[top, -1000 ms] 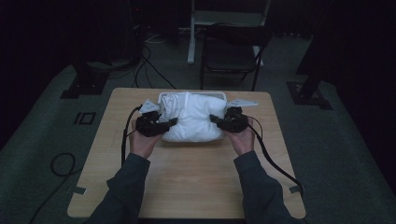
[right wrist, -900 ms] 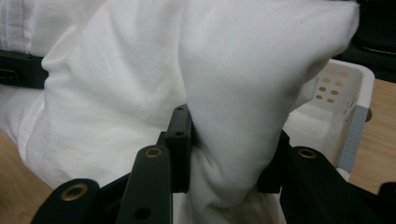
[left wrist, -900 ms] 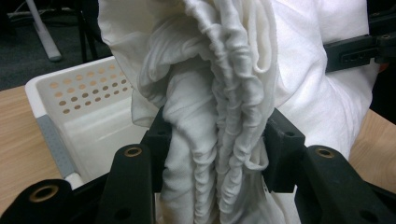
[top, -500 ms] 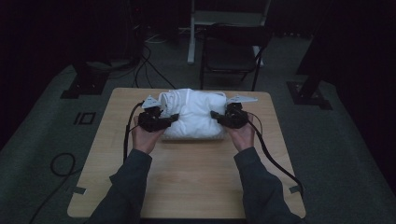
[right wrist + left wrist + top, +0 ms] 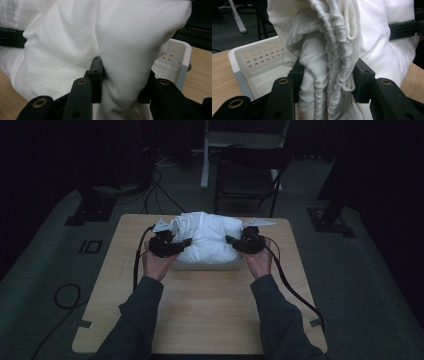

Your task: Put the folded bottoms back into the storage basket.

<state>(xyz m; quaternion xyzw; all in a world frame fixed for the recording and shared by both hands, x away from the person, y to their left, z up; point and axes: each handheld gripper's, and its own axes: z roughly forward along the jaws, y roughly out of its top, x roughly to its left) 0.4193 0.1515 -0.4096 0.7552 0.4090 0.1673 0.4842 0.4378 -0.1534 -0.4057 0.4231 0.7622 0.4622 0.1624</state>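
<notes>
Two hand-held grippers clamp a bunched white cloth [image 5: 207, 237] from opposite ends: the left hand-held gripper [image 5: 327, 75] pinches its gathered folds, the right hand-held gripper [image 5: 123, 75] a smooth bulge. The cloth hangs over a white perforated basket [image 5: 257, 65] standing on the wooden surface [image 5: 205, 310].

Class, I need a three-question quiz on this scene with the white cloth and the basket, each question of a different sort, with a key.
1. True or false: both grippers are clamped on the white cloth.
2. The cloth hangs over: A) a white perforated basket; B) a metal bowl; C) a cardboard box.
3. Fill in: the basket stands on a wooden ____.

Key: 1 true, the left gripper and right gripper each pinch a fold. 2 A. 3 table.
</notes>
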